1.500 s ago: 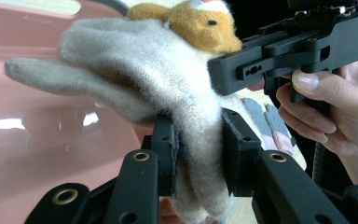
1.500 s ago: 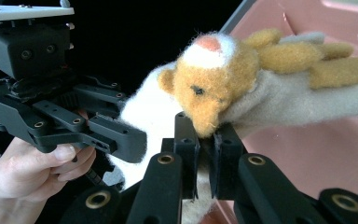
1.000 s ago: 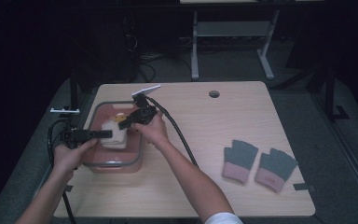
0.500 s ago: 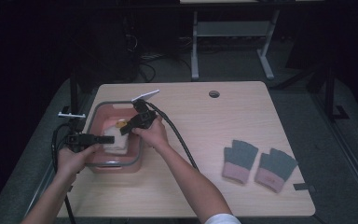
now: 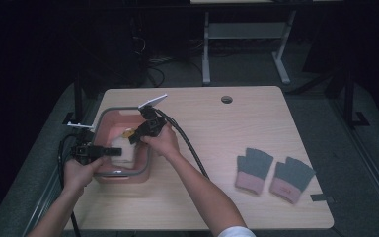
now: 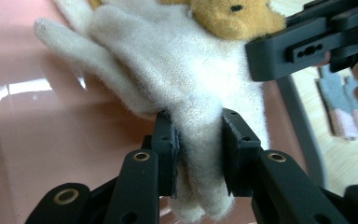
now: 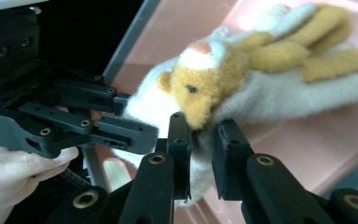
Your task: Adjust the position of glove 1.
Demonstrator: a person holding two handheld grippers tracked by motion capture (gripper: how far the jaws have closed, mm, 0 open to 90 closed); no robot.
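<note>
The left tool (image 6: 198,156) is clamped on the cuff of a fluffy cream knitted glove with a tan bear face (image 6: 177,79), held over the pink plastic tub (image 5: 109,129) at the worktop's (image 5: 217,138) left; the right tool (image 7: 200,140), jaws just easing apart, brackets its edge

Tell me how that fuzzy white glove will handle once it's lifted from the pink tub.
The white glove looks soft and floppy: its fingers droop past the left gripper, whose jaws dent it. Probably light. The fuzzy knit should resist slipping, and is unlikely to roll or break.

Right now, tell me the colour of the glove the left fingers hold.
Cream-white glove, with a tan bear on it; the left gripper view shows it best.
</note>
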